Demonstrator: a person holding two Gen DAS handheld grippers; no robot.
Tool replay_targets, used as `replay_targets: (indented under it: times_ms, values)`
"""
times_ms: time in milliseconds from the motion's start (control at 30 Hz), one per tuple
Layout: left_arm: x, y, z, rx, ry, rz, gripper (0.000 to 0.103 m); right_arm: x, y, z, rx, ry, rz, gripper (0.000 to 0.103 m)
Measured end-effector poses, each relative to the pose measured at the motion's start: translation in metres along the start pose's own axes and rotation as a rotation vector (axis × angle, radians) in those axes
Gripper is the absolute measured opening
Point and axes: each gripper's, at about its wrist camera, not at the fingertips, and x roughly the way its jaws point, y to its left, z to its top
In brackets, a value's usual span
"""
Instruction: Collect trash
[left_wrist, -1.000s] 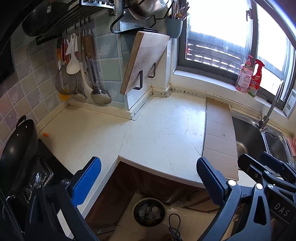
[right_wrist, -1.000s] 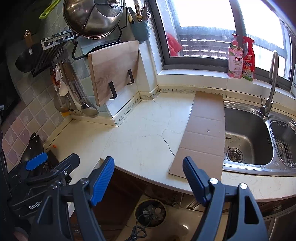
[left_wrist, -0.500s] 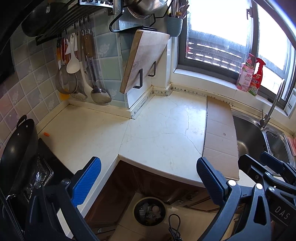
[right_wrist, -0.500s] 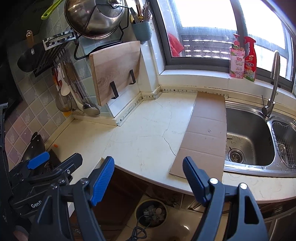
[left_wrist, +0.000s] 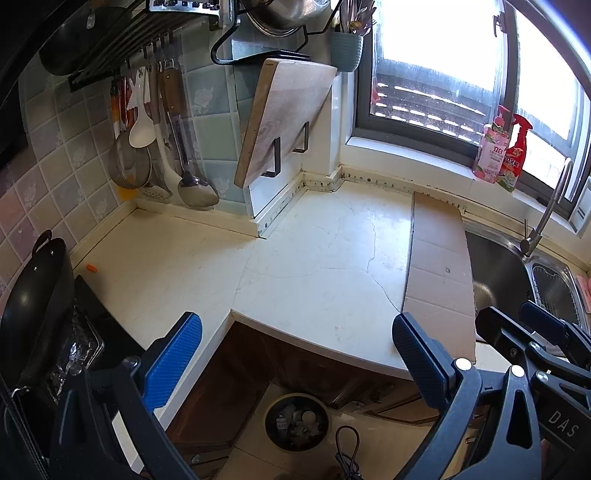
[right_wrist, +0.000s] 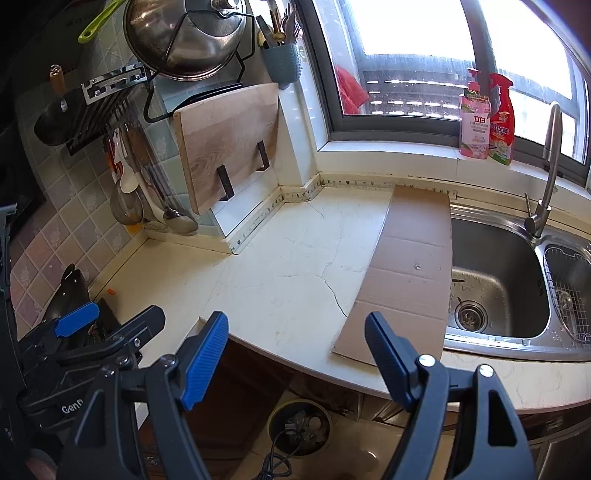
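Wooden cutting board (right_wrist: 227, 144), upper centre, propped on black brackets against the tiled wall. Ladles and strainer (left_wrist: 162, 147) hanging at left beneath a rack. Steel pot lid (right_wrist: 188, 37), top. Two detergent bottles (right_wrist: 485, 118) on the windowsill, upper right. Steel sink (right_wrist: 498, 280) with faucet (right_wrist: 546, 173), right. Black wok (left_wrist: 33, 306), left edge.

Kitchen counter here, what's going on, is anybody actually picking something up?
Not at this moment. A person holds a left gripper and a right gripper above the front edge of the counter, both open and empty. A flat cardboard sheet lies beside the sink, and a small orange scrap sits near the stove. The trash bin on the floor below already holds some rubbish.
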Motion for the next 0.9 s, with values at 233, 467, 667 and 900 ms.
replay_targets:
  times_ms: [233, 467, 667, 900]
  values:
    - [0.003, -0.011, 0.001, -0.006, 0.002, 0.016, 0.102, 0.004, -0.011, 0.003, 0.001, 0.006, 0.015, 0.077]
    - [0.005, -0.022, -0.004, -0.025, 0.000, 0.033, 0.102, 0.007, -0.021, 0.001, -0.008, 0.009, 0.035, 0.077]
    - [0.004, -0.026, -0.005, -0.031, -0.004, 0.040, 0.102, 0.009, -0.025, 0.002, -0.008, 0.011, 0.045, 0.077]
    - [0.009, -0.028, -0.006, -0.035, 0.021, 0.050, 0.102, 0.018, -0.028, 0.002, -0.004, 0.037, 0.052, 0.077]
